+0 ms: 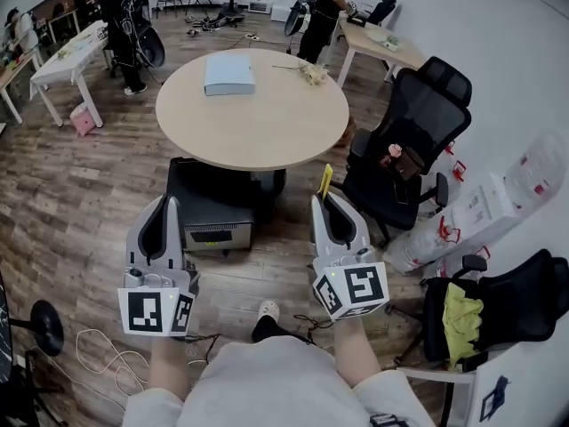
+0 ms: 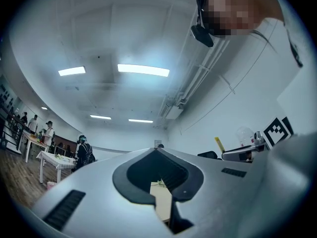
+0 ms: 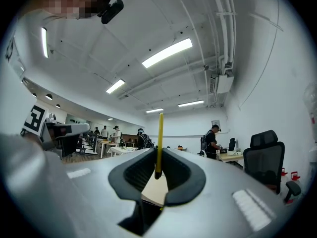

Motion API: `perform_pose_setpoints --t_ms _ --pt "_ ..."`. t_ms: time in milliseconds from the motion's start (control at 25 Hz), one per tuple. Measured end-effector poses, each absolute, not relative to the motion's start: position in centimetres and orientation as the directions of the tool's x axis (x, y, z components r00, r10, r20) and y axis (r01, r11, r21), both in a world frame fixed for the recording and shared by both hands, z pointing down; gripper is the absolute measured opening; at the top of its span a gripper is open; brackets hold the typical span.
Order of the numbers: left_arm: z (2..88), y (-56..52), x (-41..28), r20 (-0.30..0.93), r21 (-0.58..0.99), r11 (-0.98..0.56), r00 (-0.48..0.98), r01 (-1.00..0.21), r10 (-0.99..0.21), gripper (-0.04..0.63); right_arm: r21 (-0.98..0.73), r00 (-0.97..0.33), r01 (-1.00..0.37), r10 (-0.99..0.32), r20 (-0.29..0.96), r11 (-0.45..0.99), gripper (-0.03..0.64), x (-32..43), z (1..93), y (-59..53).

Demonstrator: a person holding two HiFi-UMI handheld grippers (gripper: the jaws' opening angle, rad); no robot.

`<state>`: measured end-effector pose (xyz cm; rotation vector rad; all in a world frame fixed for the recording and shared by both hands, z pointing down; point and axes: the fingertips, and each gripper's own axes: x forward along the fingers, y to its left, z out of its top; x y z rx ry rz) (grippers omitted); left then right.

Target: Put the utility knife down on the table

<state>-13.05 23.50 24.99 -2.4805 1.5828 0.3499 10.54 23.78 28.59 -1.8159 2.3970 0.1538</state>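
Right gripper [image 1: 324, 199] held low over wood floor, near side of round surface [image 1: 267, 136], well short of it. Its fingers [image 3: 184, 182] pinch yellow utility knife [image 3: 159, 143]; knife stands upright, upper part sticking out past fingertips. Knife not on surface. Left gripper [image 1: 169, 205] level beside right one, fingers [image 2: 132, 176] pressed together, nothing between. White box [image 1: 229, 74] lies on surface's far side.

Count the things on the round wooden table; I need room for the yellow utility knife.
2: a flat pale-blue box at its far left, a small pale bundle at its far right. None seems hidden.
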Motion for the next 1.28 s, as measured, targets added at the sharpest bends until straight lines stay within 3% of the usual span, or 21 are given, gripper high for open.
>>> perform_pose_setpoints --t_ms 720,1280 --pt "24.0 9.2 -6.4 -0.335 -0.026 -0.416 0.400 -0.909 -0.853 0.011 0.038 -0.336 -0.941 -0.924 -0.181 0.335 0.054 15.6 27.2 8.6" --pt "24.7 -3.7 -11.8 -0.292 -0.052 -0.477 0.470 -0.878 -0.833 0.011 0.008 -0.307 -0.951 -0.940 -0.147 0.309 0.054 9.4 28.3 -3.6"
